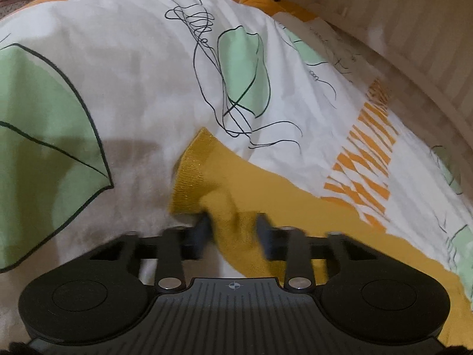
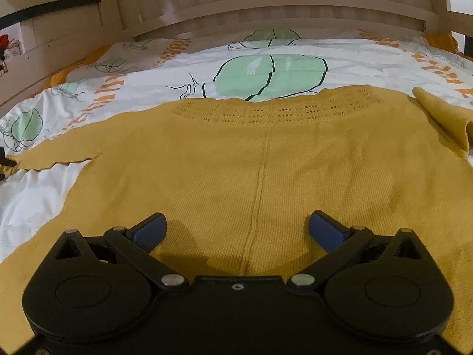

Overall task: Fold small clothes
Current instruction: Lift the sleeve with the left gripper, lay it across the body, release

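A small mustard-yellow knitted sweater [image 2: 266, 159] lies flat on the bed, neckline away from me, with one sleeve stretched out to the left [image 2: 59, 151] and the other bunched at the right [image 2: 443, 112]. My right gripper [image 2: 238, 230] hovers open and empty over the sweater's lower middle. In the left wrist view my left gripper [image 1: 233, 230] is shut on the sweater's sleeve [image 1: 212, 183] near its ribbed cuff [image 1: 192, 171] and holds it lifted off the bed.
The bed cover [image 2: 266, 56] is white with green leaf shapes and orange stripes. A pale wooden headboard [image 2: 266, 9] runs along the far side, also seen in the left wrist view [image 1: 414, 44]. Furniture stands at the far left [image 2: 44, 23].
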A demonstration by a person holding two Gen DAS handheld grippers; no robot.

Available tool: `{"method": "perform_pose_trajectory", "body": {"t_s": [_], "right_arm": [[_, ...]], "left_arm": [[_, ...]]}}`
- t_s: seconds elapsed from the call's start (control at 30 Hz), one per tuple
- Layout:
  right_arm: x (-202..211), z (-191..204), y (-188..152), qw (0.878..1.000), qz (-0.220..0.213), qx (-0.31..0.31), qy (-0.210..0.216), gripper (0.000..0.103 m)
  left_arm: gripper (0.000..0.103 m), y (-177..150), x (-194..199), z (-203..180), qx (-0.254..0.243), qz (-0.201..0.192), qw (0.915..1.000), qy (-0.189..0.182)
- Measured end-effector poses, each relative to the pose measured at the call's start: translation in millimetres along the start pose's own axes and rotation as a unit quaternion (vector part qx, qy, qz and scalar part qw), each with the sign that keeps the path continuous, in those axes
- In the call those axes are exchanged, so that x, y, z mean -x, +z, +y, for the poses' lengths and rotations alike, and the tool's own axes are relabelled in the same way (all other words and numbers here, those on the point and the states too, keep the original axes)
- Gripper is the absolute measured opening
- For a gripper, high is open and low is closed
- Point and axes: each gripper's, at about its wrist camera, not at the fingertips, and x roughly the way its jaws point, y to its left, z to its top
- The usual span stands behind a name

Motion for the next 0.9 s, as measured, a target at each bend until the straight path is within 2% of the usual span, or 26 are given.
{"method": "perform_pose_trajectory", "body": {"t_s": [0.07, 0.23, 0.4, 0.57, 0.77, 0.9], "right_arm": [[-1, -1, -1, 1.0, -0.003, -0.001, 0.001, 0.103], [-1, -2, -2, 1.0, -0.008, -0.003, 0.002, 0.103], [-1, -3, -3, 1.0, -0.009, -0.003, 0.002, 0.103], [-1, -2, -3, 1.0, -0.008, -0.004, 0.003, 0.103], [0, -2, -3, 1.0, -0.009, -0.004, 0.003, 0.103], [0, -2, -3, 1.0, -0.009, -0.004, 0.003, 0.103]], "left_arm": [[0.009, 1, 3, 0, 0.015, -0.004, 0.9999, -0.003], [0.007, 1, 27, -28, 0.029, -0.026, 0.999, -0.022], [0.007, -5, 72, -87, -0.017, -0.066, 0.9944, -0.081], [0.007, -31, 109, -159, -0.067, -0.085, 0.9833, -0.147], [0.007, -80, 112, -232, -0.133, -0.059, 0.9672, -0.208], [0.007, -110, 96, -256, -0.171, -0.023, 0.9578, -0.23]]}}
